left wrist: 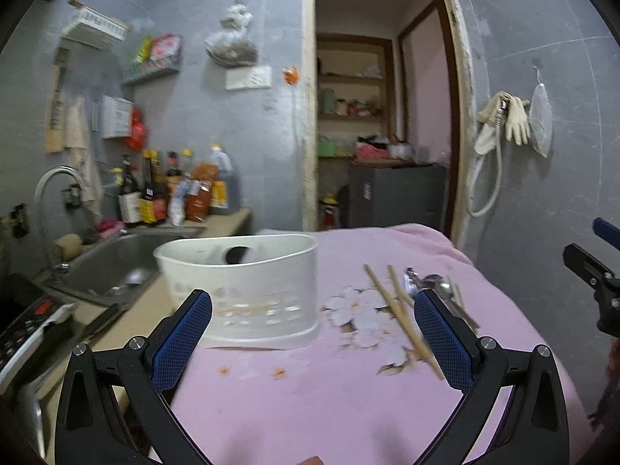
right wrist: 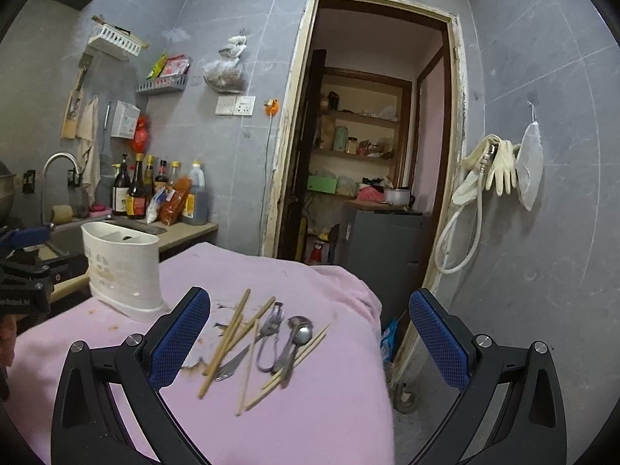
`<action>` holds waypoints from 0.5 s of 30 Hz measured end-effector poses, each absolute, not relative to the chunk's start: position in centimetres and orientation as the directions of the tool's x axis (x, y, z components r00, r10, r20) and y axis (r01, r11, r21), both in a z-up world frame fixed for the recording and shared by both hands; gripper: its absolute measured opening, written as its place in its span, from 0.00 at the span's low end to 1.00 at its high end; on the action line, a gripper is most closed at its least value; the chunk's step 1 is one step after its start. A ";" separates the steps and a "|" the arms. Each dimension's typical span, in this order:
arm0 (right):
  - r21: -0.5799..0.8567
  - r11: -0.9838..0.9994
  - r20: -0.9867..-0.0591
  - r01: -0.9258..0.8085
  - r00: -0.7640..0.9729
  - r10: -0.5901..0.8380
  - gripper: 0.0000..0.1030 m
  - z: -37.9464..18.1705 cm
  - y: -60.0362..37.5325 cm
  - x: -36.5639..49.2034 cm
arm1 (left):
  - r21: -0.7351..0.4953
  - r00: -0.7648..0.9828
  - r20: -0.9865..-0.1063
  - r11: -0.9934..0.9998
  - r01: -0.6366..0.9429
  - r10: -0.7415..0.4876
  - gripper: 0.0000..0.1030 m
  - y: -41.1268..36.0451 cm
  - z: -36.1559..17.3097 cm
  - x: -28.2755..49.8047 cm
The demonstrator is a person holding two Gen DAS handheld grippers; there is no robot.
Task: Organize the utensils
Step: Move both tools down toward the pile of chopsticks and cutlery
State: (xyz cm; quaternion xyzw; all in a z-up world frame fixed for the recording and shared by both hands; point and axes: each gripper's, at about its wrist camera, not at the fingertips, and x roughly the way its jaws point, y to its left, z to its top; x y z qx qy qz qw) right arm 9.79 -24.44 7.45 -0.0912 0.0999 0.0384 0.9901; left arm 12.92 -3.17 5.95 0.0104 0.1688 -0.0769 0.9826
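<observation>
A white plastic utensil holder (left wrist: pixel 248 290) stands upright on the pink cloth; it also shows in the right wrist view (right wrist: pixel 124 271) at the left. A loose pile lies on the cloth: several wooden chopsticks (right wrist: pixel 228 337), two metal spoons (right wrist: pixel 300 335), a fork (right wrist: pixel 271 325) and a small knife (right wrist: pixel 232 366). In the left wrist view the chopsticks (left wrist: pixel 391 306) and spoons (left wrist: pixel 438 286) lie to the right. My left gripper (left wrist: pixel 312 333) is open and empty, near the holder. My right gripper (right wrist: pixel 310 337) is open and empty, just short of the pile.
A steel sink (left wrist: pixel 116 267) with a tap and a counter with sauce bottles (right wrist: pixel 155 193) lie to the left. The pink cloth (right wrist: pixel 310 418) ends at a drop on its right side. An open doorway (right wrist: pixel 368 155) is behind. A hose and gloves (right wrist: pixel 496 170) hang on the right wall.
</observation>
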 end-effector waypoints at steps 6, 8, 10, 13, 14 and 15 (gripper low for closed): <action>-0.155 0.981 -0.273 -0.119 0.959 0.073 0.93 7.3 -26.2 13.1 | -0.046 0.874 -0.426 0.970 0.237 -0.234 0.98 -5.2 5.9 16.7; -0.141 0.982 -0.304 -0.128 0.949 0.080 0.86 6.8 -26.8 14.3 | -0.047 0.859 -0.444 0.964 0.262 -0.255 0.92 -6.1 5.6 17.6; -0.133 0.982 -0.340 -0.136 0.937 0.084 0.78 6.0 -27.2 15.6 | -0.037 0.843 -0.465 0.958 0.286 -0.270 0.83 -7.0 5.2 18.8; -0.088 0.983 -0.416 -0.161 0.903 0.111 0.62 4.7 -28.0 17.7 | -0.047 0.801 -0.519 0.946 0.321 -0.298 0.59 -8.1 4.1 20.7; -0.056 0.982 -0.451 -0.178 0.882 0.134 0.58 4.1 -28.3 18.7 | -0.057 0.783 -0.539 0.941 0.333 -0.309 0.50 -8.5 3.7 21.3; -0.035 0.982 -0.479 -0.184 0.866 0.146 0.55 3.6 -28.5 19.4 | -0.069 0.757 -0.569 0.936 0.345 -0.321 0.46 -8.9 3.1 22.3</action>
